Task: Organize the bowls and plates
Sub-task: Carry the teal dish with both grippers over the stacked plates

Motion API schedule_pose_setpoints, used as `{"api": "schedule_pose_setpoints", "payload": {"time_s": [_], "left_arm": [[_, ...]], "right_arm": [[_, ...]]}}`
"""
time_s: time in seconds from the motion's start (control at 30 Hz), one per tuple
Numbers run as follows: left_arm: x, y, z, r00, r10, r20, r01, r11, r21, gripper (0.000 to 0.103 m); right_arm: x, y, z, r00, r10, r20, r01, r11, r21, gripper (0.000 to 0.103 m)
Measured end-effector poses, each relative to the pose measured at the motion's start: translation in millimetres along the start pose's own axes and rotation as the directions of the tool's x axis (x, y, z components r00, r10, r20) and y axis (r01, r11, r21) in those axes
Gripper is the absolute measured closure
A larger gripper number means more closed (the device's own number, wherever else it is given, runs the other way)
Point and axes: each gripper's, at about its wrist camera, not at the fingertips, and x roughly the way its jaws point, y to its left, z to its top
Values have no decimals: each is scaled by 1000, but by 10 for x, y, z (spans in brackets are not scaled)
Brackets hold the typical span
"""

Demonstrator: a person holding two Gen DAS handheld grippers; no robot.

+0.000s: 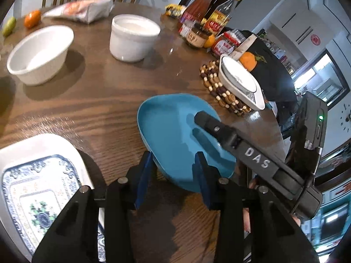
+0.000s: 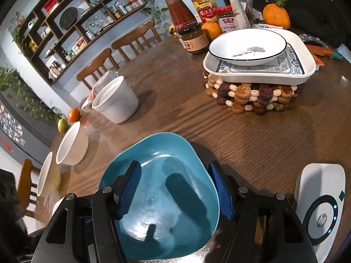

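Starting at the left of the left wrist view, a square patterned plate lies flat on the surface, with two white bowls standing apart beyond it, none of them stacked yet. Just right of that plate, the left gripper has its jaws drawn narrow over the near rim of the blue dish, one pad outside the wall and one inside. They look to be pinching that wall, probably because a shallow, sloping rim gives nothing else to hold.

The dish sits near the middle of the surface, between the two grippers. I cannot tell whether its base is on the wood or just off it.

Further right, the right gripper comes in from the opposite side. Its jaws are half spread, with one pad over the inside of the dish and the other against the outer rim, so they seem clamped on that side. Holding it at two edges would keep a wide dish level when carried.

At the far right, a round white plate already rests inside a square tray on a beaded mat. That pile is the likely home for the dish.
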Motion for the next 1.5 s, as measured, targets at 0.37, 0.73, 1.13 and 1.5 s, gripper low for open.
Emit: {"api": "schedule_pose_setpoints", "payload": {"time_s": [0.37,0.73,1.13,1.5], "left_arm": [[-415,41,-64,994,0,114,-2,1000,19,64],[-936,337,-141,976,-25,215,34,999,-38,64],[-1426,598,-321,954,-1,300,18,999,-51,62],[-1512,916,-530,956,43,291,-11,994,-108,62]], "right_arm": [[-338,417,-73,996,16,93,-8,996,-86,36],[-563,974,-202,988,60,143,-32,982,-186,36],[-642,1409,-431,982,127,140,-87,962,-259,36],[-465,1594,-677,985,152,79,-123,949,-291,37]]}}
